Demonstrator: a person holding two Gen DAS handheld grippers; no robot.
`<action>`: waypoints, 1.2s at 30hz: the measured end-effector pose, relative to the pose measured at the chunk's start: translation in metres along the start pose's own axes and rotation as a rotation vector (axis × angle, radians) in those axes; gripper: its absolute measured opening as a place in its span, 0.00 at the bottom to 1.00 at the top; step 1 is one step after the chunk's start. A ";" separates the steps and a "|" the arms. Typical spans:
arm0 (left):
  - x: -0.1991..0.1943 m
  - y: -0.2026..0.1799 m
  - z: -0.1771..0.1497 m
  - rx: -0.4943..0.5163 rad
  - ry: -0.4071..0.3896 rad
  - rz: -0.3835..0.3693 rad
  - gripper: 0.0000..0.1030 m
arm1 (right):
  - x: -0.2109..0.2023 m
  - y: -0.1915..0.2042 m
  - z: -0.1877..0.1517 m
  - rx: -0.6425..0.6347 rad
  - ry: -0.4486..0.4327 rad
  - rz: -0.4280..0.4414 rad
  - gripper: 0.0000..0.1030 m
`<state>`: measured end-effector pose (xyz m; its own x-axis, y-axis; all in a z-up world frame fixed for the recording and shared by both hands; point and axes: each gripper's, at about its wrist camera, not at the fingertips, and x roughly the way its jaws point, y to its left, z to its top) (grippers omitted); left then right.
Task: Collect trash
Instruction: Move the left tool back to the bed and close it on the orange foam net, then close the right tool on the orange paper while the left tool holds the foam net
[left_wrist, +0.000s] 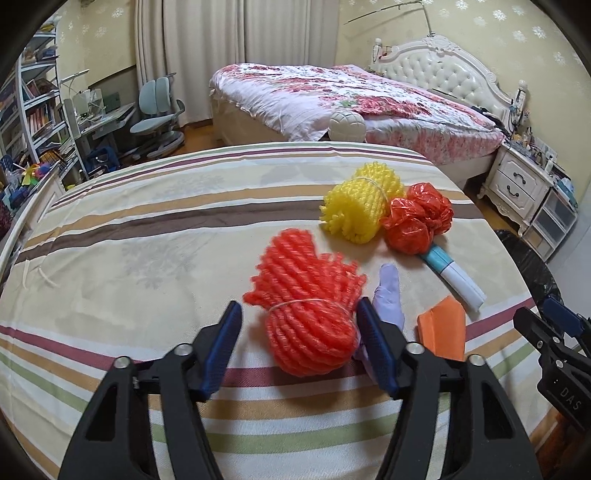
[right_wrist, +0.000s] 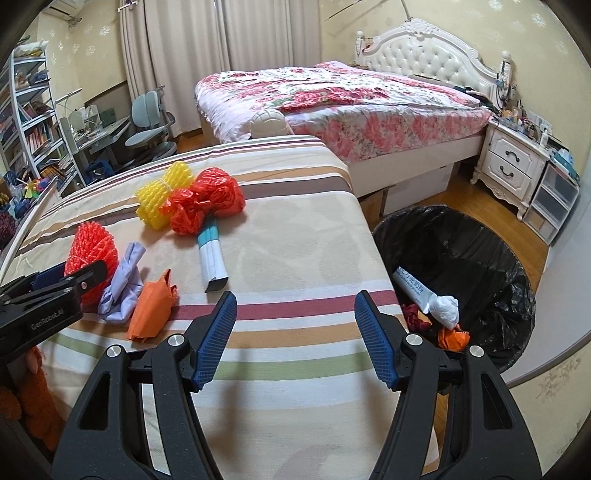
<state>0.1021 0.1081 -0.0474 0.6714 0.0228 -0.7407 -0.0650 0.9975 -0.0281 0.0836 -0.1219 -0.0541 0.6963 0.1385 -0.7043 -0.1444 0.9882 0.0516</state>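
Note:
A red foam net (left_wrist: 306, 306) tied with string lies on the striped sheet (left_wrist: 147, 221), between the fingers of my left gripper (left_wrist: 299, 304). The right pad touches the net and a gap shows at the left pad, so the gripper is open. Beside the net lie a lavender glove (left_wrist: 388, 295) and folded orange paper (left_wrist: 443, 328). Farther off are a yellow foam net (left_wrist: 360, 203), a crumpled red plastic bag (left_wrist: 417, 218) and a white and teal carton (left_wrist: 458, 277). My right gripper (right_wrist: 296, 295) stands open over bare sheet near the bin (right_wrist: 480, 236).
The black-lined bin stands on the wood floor off the sheet's right edge and holds a carton, a white wad (right_wrist: 445, 310) and orange scraps. A floral bed (right_wrist: 351, 99), a nightstand (right_wrist: 513, 162), a desk with chair (right_wrist: 147, 122) and shelves fill the room behind.

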 end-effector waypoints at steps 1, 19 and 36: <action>0.001 0.000 0.000 0.001 0.004 -0.006 0.47 | 0.000 0.002 0.000 -0.003 0.000 0.002 0.63; -0.011 0.035 -0.010 -0.011 -0.026 0.052 0.42 | 0.004 0.065 0.002 -0.109 0.017 0.097 0.63; -0.007 0.052 -0.012 -0.042 -0.023 0.061 0.42 | 0.023 0.091 -0.006 -0.171 0.097 0.102 0.32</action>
<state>0.0847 0.1589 -0.0518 0.6818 0.0859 -0.7265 -0.1370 0.9905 -0.0115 0.0819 -0.0291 -0.0698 0.6020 0.2219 -0.7670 -0.3336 0.9427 0.0109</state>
